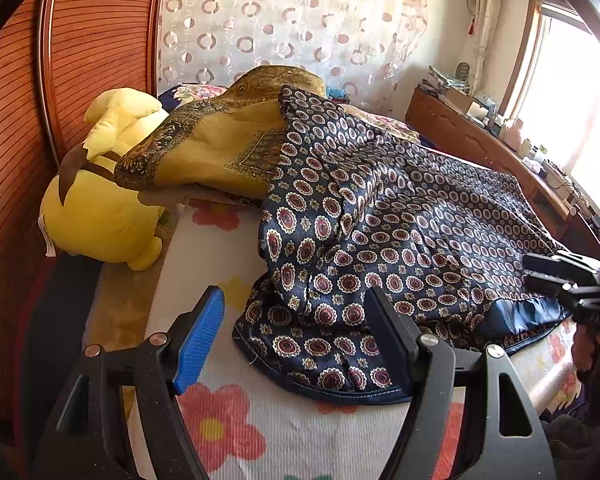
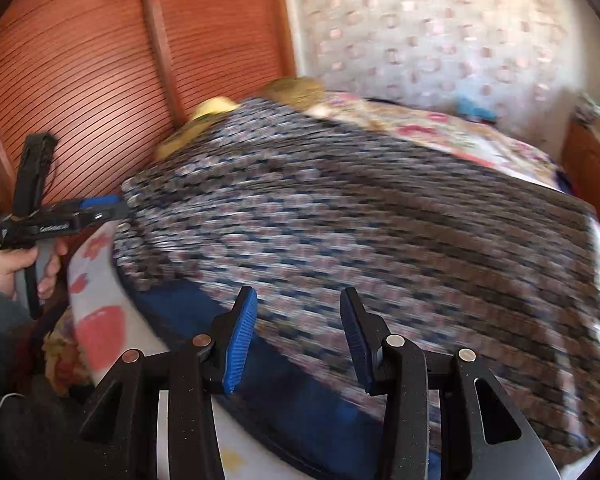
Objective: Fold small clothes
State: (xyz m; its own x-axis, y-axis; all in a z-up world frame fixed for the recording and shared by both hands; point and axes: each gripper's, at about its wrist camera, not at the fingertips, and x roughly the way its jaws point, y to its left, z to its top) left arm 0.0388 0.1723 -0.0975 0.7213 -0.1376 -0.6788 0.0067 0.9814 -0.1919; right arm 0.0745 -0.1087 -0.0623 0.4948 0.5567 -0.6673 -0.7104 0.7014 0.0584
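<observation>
Garment position, left wrist view: the navy medallion-print cloth lies spread on the bed, rumpled into folds at its left side and flatter toward the window. Its hemmed corner rests between the fingers of your left gripper, lying over the base of the right finger. The jaws stand wide apart and the pads do not press the cloth. A yellow quilt sits beyond the garment, overlapping its far edge. A yellow plush toy lies left of the garment, against the wooden wardrobe. Your right gripper appears at the garment's right edge, above a plain navy band; this view does not show how far its jaws are apart.

Right wrist view: the picture is motion-blurred. The garment fills the middle, with its plain navy band running under your right gripper. The jaws stand partly apart and nothing is pressed between the pads; the cloth lies below them. Your left gripper reaches the garment's left edge, held by your hand. The wardrobe stands behind it.
</observation>
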